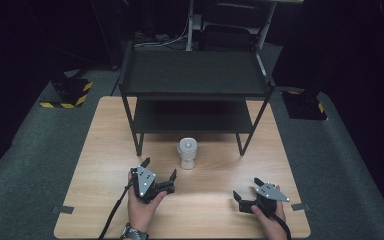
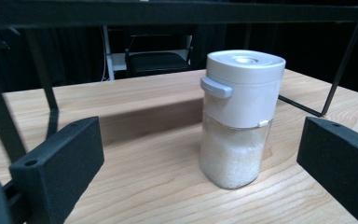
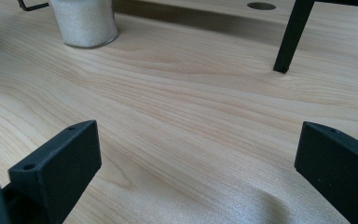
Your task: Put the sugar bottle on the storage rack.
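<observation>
A salt shaker point(image 1: 187, 152) with a white cap stands upright on the wooden surface point(image 1: 100, 150), just in front of the black shelf rack point(image 1: 195, 90) and between its two front legs. The left hand-held gripper point(image 1: 159, 169) hovers near the shaker, on its near left side, jaws spread wide and aimed at it, not touching. The right hand-held gripper point(image 1: 246, 188) is well apart from the shaker, to its near right, jaws also wide and holding nothing.

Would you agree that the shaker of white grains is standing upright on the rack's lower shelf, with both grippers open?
Not quite: the shaker stands upright on the wooden table, in front of the rack, as the high view shows. The left gripper and right gripper are open.
</observation>
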Tool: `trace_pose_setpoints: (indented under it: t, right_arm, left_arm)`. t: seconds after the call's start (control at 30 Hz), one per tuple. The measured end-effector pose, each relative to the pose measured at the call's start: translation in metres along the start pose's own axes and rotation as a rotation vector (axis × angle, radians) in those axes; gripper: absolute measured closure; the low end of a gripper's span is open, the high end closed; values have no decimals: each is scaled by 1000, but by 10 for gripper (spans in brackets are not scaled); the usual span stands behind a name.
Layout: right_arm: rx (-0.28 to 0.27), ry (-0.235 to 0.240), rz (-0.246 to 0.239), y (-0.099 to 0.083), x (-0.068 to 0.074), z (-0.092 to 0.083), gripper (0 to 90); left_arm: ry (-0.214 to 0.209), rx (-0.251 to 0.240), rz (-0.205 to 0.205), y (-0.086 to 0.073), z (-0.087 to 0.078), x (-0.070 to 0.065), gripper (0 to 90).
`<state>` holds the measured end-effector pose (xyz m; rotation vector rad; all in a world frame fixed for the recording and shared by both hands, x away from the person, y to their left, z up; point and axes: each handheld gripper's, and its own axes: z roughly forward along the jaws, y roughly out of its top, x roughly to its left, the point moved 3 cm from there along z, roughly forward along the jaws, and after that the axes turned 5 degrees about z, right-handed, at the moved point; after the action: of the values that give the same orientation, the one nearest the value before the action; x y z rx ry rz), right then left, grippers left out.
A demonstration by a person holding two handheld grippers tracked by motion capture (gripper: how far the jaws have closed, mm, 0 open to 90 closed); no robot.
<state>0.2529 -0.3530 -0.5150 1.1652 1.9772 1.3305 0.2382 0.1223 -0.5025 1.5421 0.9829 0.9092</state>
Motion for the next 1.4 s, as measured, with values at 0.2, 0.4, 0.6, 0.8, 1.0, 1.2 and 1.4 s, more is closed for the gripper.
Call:
trace_pose_setpoints:
  t: [0.2,0.4,0.6,0.8,1.0,1.2,1.4]
  right_arm:
    - [-1,1,-2,0,0,0,1]
    - [-4,0,-1,-1,0,0,1]
    - [-11,-5,-1,-1,0,0,0]
    - [-14,-4,-2,-2,0,-1,0]
    - [-17,-3,0,-2,0,-1,0]
    - [-18,-3,-1,-3,0,-1,1]
    - [-20,-3,-4,-3,0,-1,0]
  left_arm:
    - [-20,5,-32,-7,22,-15,13]
    - [-42,15,-36,-9,43,-27,18]
    - [-44,26,-46,-9,61,-35,30]
    - [-13,33,-46,-11,78,-43,51]
    - [22,18,-55,-8,89,-50,149]
    - [65,1,-60,-3,97,-58,186]
    - [106,-1,-53,-1,100,-64,269]
